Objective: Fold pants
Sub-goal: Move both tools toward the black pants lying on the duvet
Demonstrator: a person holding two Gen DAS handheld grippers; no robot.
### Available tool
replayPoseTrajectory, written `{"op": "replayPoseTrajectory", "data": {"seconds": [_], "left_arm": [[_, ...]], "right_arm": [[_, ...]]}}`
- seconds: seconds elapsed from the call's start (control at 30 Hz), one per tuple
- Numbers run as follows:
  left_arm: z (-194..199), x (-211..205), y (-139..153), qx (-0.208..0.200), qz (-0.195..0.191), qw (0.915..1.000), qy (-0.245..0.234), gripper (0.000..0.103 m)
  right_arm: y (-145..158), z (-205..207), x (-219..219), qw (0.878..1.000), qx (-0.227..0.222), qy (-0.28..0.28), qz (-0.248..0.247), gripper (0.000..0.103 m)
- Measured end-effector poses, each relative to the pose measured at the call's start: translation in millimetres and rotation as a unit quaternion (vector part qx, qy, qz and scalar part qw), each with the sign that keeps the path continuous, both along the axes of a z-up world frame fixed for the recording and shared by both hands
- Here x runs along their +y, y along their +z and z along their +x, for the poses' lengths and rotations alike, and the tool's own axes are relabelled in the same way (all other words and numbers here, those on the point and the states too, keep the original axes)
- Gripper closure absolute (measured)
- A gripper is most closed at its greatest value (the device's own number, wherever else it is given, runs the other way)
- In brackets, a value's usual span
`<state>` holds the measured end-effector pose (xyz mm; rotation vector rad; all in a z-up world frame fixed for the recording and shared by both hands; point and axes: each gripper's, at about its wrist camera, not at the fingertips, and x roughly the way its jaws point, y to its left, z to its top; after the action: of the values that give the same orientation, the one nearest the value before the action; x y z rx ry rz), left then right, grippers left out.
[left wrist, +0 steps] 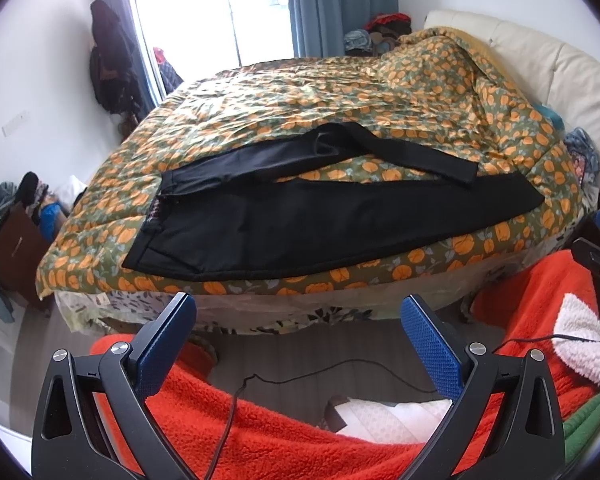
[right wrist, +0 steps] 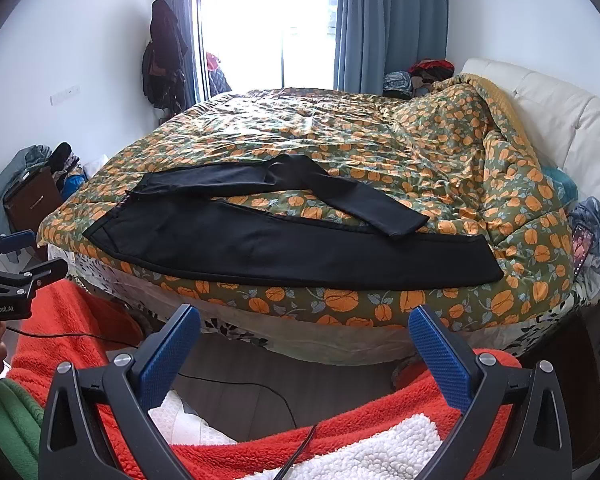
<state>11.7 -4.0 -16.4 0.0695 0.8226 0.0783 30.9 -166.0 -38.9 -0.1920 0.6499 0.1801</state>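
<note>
Left claw [left wrist: 298, 312] spread wide, textured blue pads, holding nothing, short of the bed's near edge. Black pants [left wrist: 320, 220], smooth matte fabric, lie flat along the near edge of the bed [left wrist: 380, 88]: waistband at left, one leg straight, far leg bent and angled back. Quilted duvet, orange pumpkin print on green, rumpled toward the cream padded headboard [left wrist: 540, 60]. Right claw [right wrist: 304, 320] also spread, nothing between the pads. Fuzzy red fleece [right wrist: 80, 320] below, blue curtains [right wrist: 388, 24], bright window.

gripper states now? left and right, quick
Left gripper: open, holding nothing, short of the black pants.
Right gripper: open, holding nothing.
</note>
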Motion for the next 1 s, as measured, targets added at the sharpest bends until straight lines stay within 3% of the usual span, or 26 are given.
{"op": "replayPoseTrajectory", "data": {"seconds": [1.0], "left_arm": [[3,1,-8,0.019,-0.001,0.9998,0.002,0.001]], "right_arm": [[-14,13,10,0.994,0.023,-0.049,-0.091,0.000]]}}
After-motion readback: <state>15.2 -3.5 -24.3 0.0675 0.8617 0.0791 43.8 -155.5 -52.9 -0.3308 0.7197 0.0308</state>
